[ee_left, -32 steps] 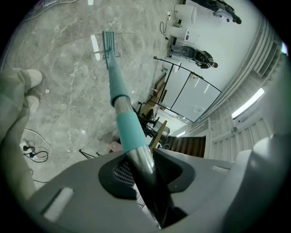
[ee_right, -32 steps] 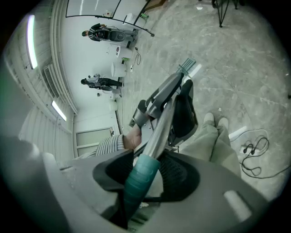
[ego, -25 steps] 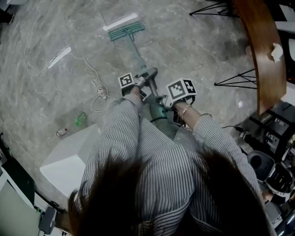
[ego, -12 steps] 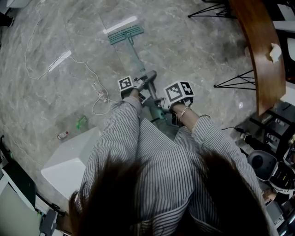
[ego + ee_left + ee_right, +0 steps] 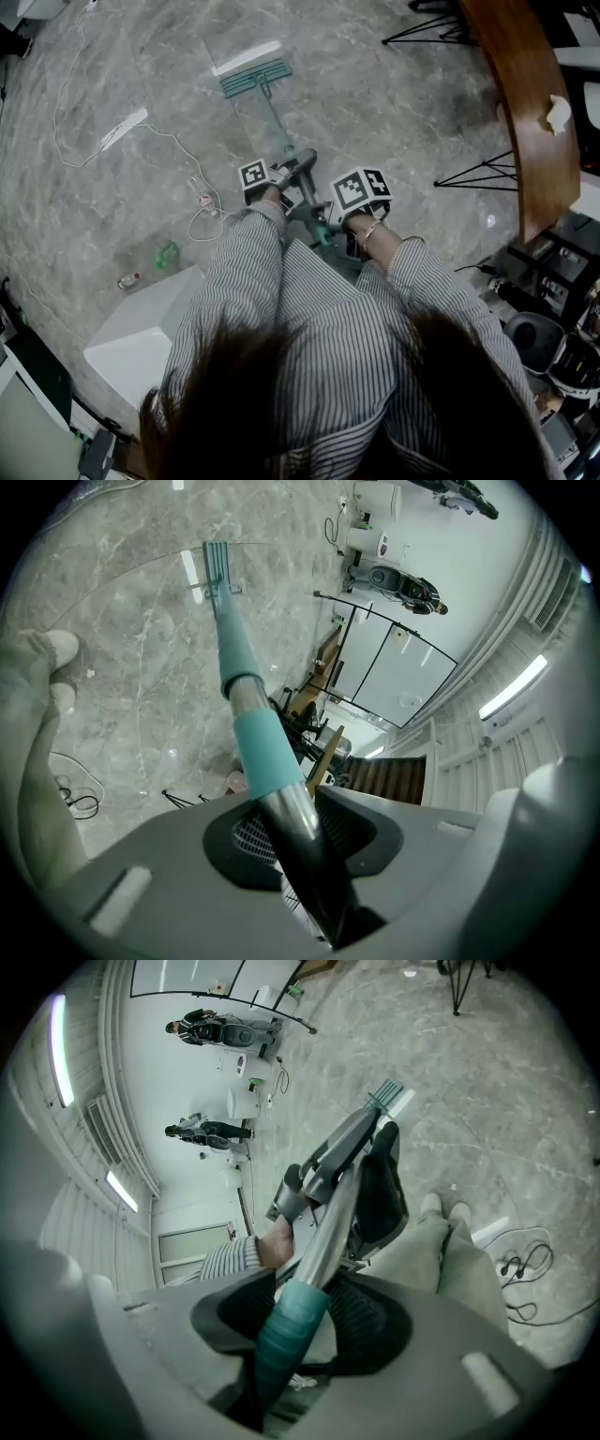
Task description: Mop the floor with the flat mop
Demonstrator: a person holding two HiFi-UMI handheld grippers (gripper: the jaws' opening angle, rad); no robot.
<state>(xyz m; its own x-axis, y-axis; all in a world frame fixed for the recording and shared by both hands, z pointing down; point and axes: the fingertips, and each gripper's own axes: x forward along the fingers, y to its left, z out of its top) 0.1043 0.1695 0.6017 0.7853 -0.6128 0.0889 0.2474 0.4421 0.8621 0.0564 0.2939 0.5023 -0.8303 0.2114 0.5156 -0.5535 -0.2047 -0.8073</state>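
Observation:
The flat mop lies with its teal head flat on the grey marble floor ahead of me. Its handle slants back toward my body. My left gripper is shut on the metal part of the handle, the higher of the two grips along the pole. My right gripper is shut on the teal grip closer to me. In the right gripper view, the left gripper and the mop head show beyond. The mop head lies far down the pole.
A white cable and a white strip lie on the floor to the left. A green item, a small bottle and a white box are near my left side. A curved wooden table on black legs stands right.
The view has shifted slightly, so the floor and mop sit a little lower in frame. Both grippers still clasp the handle; the mop head stays at about the same spot.

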